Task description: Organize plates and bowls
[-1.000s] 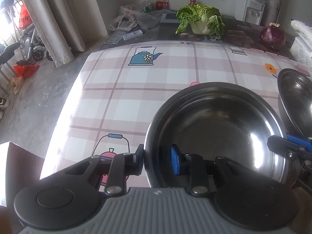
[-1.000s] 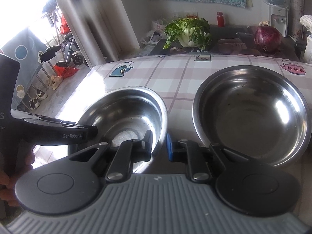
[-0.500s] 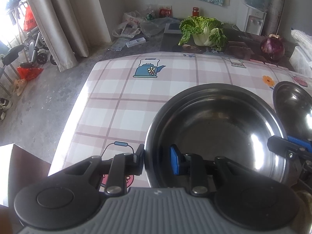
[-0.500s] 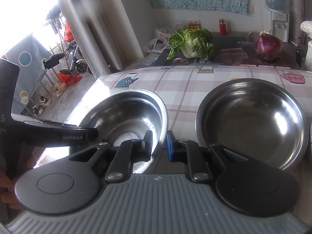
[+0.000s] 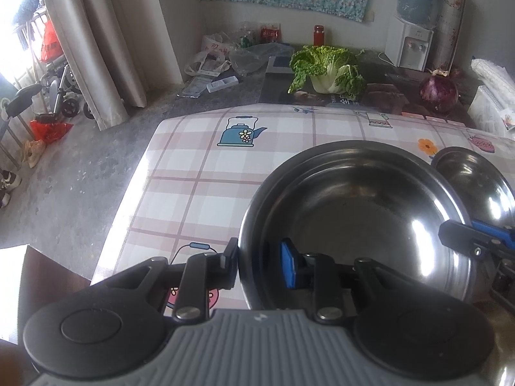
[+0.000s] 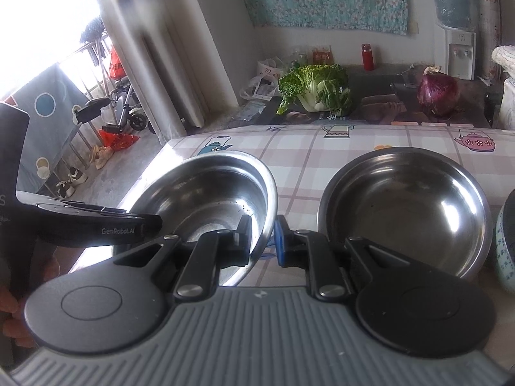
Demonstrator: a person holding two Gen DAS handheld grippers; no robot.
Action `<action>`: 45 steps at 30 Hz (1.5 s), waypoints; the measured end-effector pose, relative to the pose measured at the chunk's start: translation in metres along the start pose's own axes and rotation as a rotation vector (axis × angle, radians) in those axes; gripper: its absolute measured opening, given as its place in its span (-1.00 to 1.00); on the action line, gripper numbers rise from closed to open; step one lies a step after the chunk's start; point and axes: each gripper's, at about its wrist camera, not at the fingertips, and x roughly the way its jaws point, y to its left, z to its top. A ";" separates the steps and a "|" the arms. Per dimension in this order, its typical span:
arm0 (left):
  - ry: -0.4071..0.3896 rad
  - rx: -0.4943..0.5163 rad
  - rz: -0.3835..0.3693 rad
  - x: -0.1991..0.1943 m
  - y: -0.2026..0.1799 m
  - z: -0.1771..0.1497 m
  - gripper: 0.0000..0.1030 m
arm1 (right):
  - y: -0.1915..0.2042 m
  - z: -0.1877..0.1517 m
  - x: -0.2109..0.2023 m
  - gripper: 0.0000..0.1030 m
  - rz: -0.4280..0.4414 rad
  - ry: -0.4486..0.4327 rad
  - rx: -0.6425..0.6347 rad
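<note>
Both grippers hold one deep steel bowl (image 5: pixel 360 212) by its rim, lifted above the checked tablecloth (image 5: pixel 206 173). My left gripper (image 5: pixel 259 262) is shut on the bowl's left rim. My right gripper (image 6: pixel 261 238) is shut on the right rim of the same bowl (image 6: pixel 212 193). A second, shallower steel bowl (image 6: pixel 405 206) rests on the table to the right; it also shows in the left wrist view (image 5: pixel 476 180). The right gripper's fingers (image 5: pixel 466 238) show at the bowl's far side in the left wrist view.
A patterned ceramic bowl's edge (image 6: pixel 505 251) sits at the far right. A cabbage (image 6: pixel 315 90) and a purple onion (image 6: pixel 437 93) lie on the dark surface beyond the table. The table's left edge (image 5: pixel 135 186) drops to the floor.
The held bowl has risen and drawn back from the table, held by both grippers; the second bowl and the room's far end now look farther off.
</note>
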 end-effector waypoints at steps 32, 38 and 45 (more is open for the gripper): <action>0.015 0.185 -0.112 0.018 -0.159 0.036 -0.45 | -0.137 0.001 -0.069 -0.73 -0.169 -0.037 0.137; 0.027 0.200 -0.111 0.028 -0.165 0.036 -0.44 | -0.146 0.000 -0.054 -0.68 -0.184 -0.017 0.148; -0.014 0.232 -0.119 0.017 -0.169 0.034 -0.05 | -0.147 0.001 -0.048 -0.44 -0.190 -0.007 0.156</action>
